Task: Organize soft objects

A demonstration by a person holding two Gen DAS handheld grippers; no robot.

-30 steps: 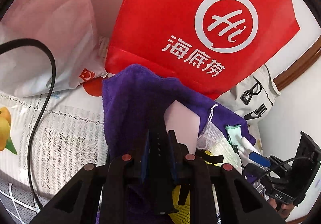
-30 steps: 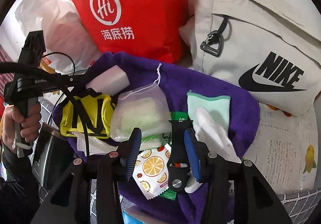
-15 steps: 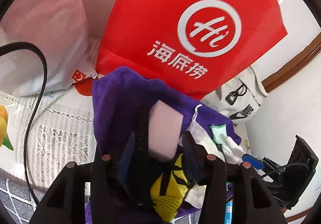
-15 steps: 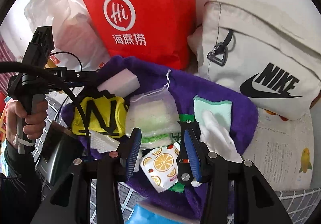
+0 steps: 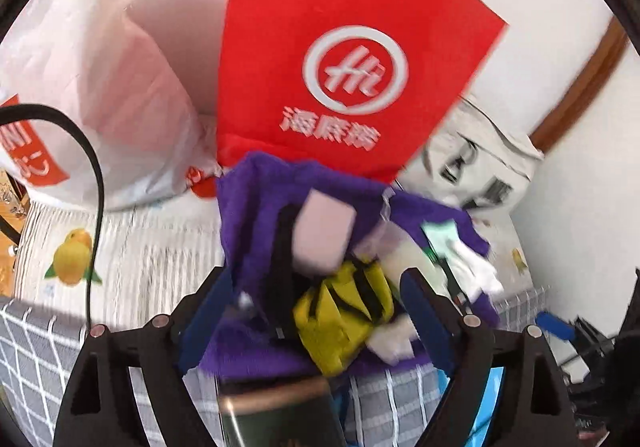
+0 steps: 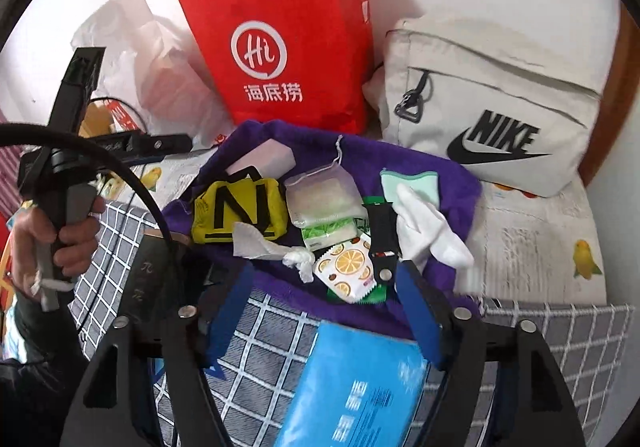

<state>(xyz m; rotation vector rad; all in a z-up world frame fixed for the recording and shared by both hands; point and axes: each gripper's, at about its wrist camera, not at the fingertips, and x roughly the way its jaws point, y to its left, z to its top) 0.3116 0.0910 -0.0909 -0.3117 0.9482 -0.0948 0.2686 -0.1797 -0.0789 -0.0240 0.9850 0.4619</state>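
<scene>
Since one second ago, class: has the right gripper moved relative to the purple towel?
Yes. The right gripper has pulled back from the purple towel, jaws opening and empty; the black strap once between its fingers now lies ahead.

The left wrist view is motion-blurred; the blue packet (image 6: 360,387) runs off the right view's bottom edge.

Two hand-held black grippers: the right gripper (image 6: 324,309) and left gripper (image 5: 316,307) each carry blue finger pads (image 6: 418,311) and silver screws (image 6: 462,313) on angular black frames; a black cable (image 6: 120,171) loops from the left unit, gripped by a dark-sleeved hand (image 6: 60,243)
</scene>
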